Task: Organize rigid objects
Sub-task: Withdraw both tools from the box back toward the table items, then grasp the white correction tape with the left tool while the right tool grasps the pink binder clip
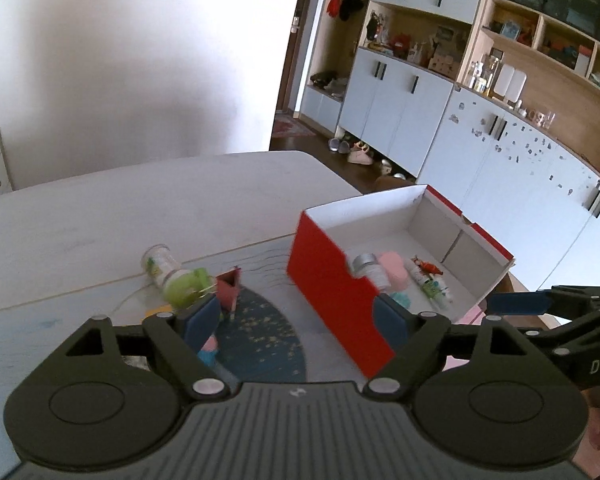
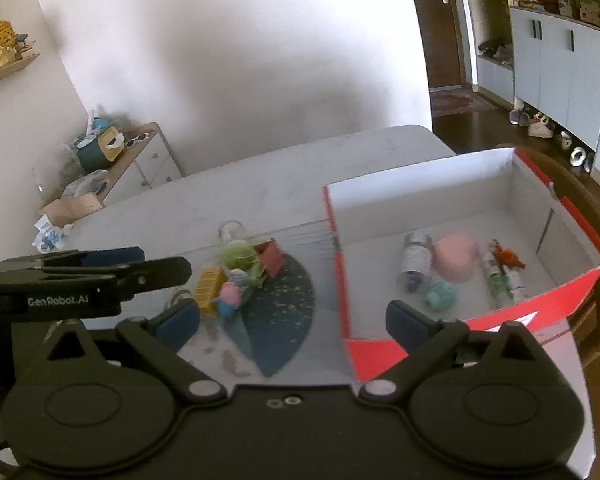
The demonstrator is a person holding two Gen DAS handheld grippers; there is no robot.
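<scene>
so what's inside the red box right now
Inside the red box: a silver-capped bottle lying down, a pink round thing, a teal toy, an orange toy and a green-labelled tube. The near wall hides part of the floor.

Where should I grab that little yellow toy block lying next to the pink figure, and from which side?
Grip the yellow block across its narrow width, coming down from above with the left gripper, which is nearer. It lies flat and elongated. The pink figure crowds one long side, so the finger on that side has little room; closing near the far end is probably safer.
</scene>
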